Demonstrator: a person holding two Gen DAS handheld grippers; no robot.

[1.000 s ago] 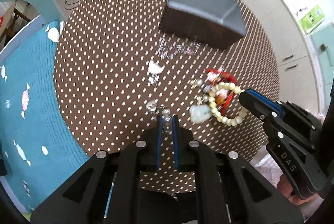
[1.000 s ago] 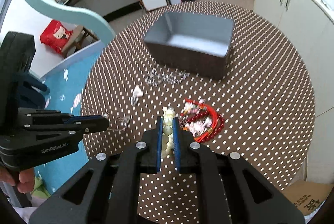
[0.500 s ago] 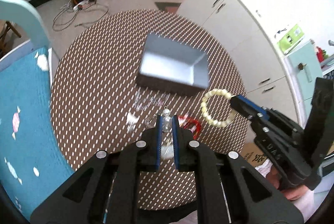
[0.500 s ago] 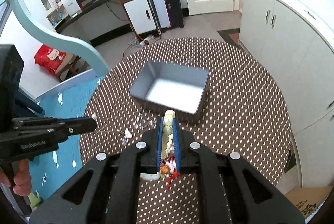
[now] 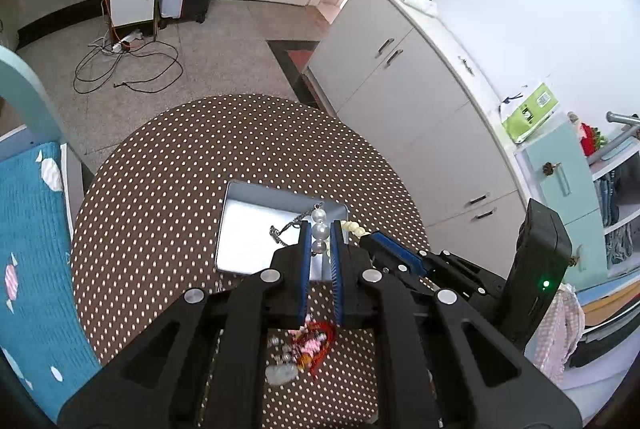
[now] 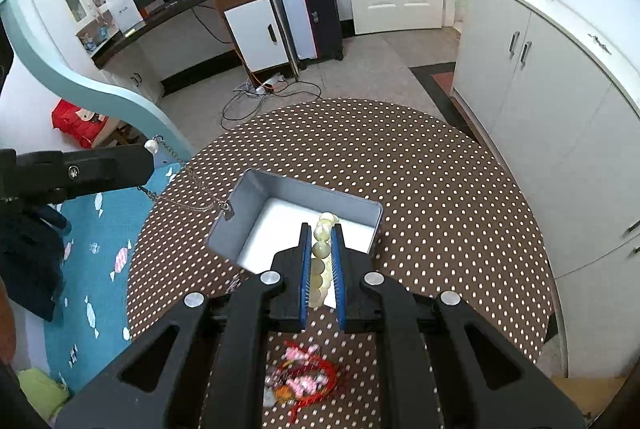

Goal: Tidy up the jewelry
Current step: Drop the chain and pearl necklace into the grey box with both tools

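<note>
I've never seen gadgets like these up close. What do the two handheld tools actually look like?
Both are matte black plastic. The left tool and right tool each have two slim parallel fingers lined with ribbed blue pads, on angular arms with triangular cut-outs and round silver bolts. Seen from the left, the right one carries a black box with a small green light.

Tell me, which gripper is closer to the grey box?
Right. The right gripper hangs its cream bead bracelet right over the grey box; the left gripper is off beside it, its chain reaching the rim.
</note>
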